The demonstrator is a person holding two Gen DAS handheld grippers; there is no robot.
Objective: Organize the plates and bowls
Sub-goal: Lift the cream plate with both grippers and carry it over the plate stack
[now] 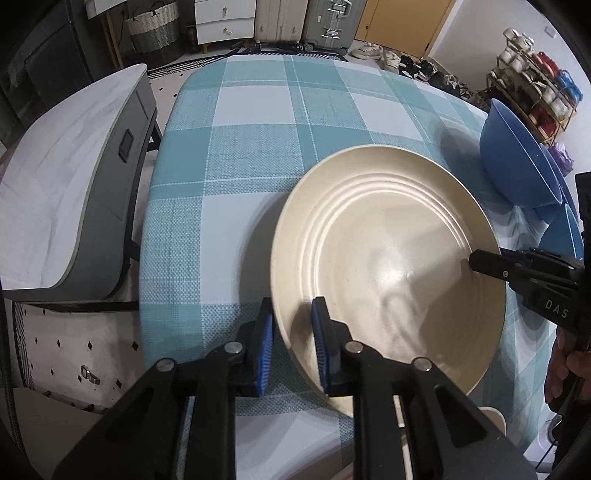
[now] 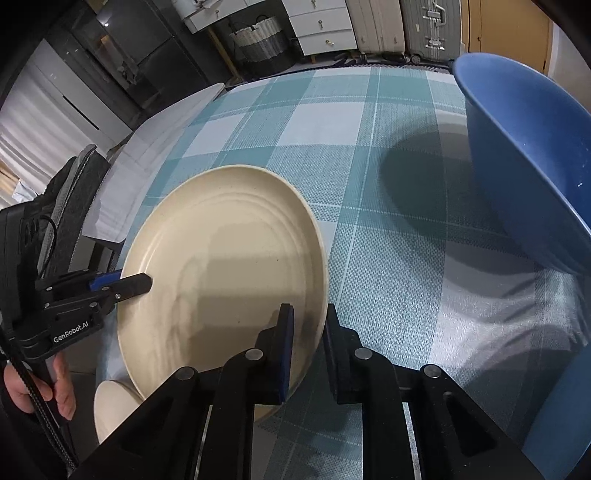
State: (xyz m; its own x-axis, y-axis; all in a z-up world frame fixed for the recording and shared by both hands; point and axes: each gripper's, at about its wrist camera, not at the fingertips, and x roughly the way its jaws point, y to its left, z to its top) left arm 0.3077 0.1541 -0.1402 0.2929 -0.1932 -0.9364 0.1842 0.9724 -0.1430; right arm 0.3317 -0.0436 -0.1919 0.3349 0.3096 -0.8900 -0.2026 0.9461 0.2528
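Note:
A large cream plate (image 1: 388,266) with ridged rings is held tilted over the plaid tablecloth (image 1: 258,155), pinched at two opposite spots on its rim. My left gripper (image 1: 291,328) is shut on the near left rim, one blue pad inside and one outside. My right gripper (image 2: 308,339) is shut on the opposite rim of the cream plate (image 2: 221,280). Each gripper shows in the other's view: the right gripper (image 1: 476,262) and the left gripper (image 2: 144,282). A blue bowl (image 2: 524,166) stands tilted at the right, the same blue bowl (image 1: 517,162) at the table's right side.
More blue dishes (image 1: 561,236) lie beside the bowl. Another cream dish (image 2: 110,406) shows under the held plate at the near table edge. A grey chair (image 1: 66,206) stands left of the table. A shoe rack (image 1: 532,92) and suitcases (image 1: 325,22) stand beyond.

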